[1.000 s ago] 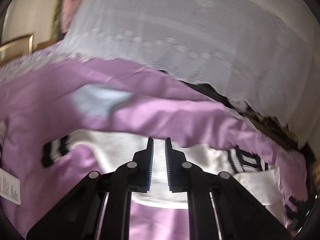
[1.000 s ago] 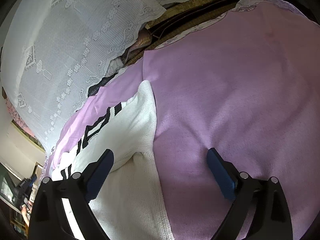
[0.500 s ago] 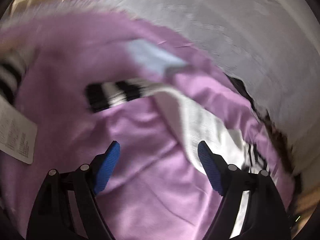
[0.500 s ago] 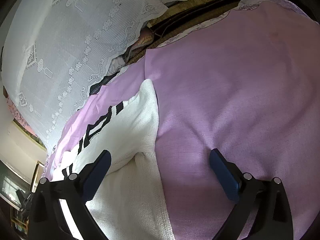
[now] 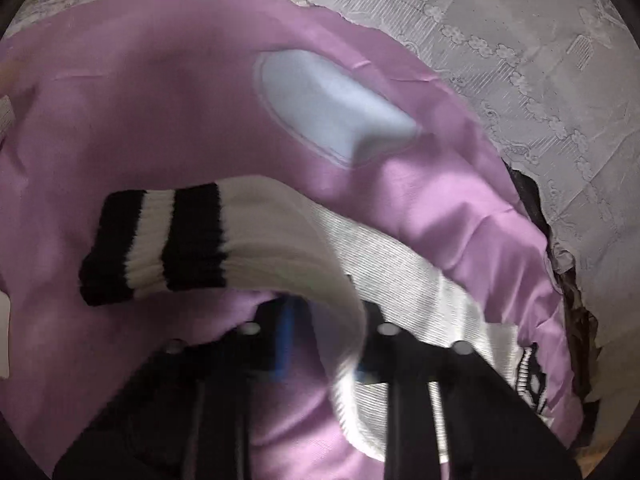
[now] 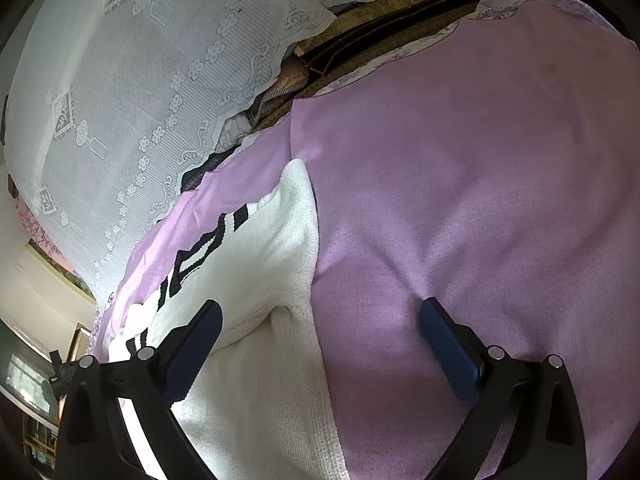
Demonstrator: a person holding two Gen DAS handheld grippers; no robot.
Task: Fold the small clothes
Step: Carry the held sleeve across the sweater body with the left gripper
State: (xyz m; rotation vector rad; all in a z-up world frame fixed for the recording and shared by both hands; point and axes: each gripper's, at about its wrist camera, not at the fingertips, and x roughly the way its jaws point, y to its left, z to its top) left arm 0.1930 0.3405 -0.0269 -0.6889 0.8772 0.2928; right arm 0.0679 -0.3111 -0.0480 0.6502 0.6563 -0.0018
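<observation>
Lilac bedsheet; white lace curtain behind; cream wall.

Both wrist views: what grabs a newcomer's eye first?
The black-and-white striped cuff of a white knit garment, lifted across the middle of the left view over the purple sheet. The left tool is closing on that knit. The right tool hangs wide open above the garment's edge.
</observation>
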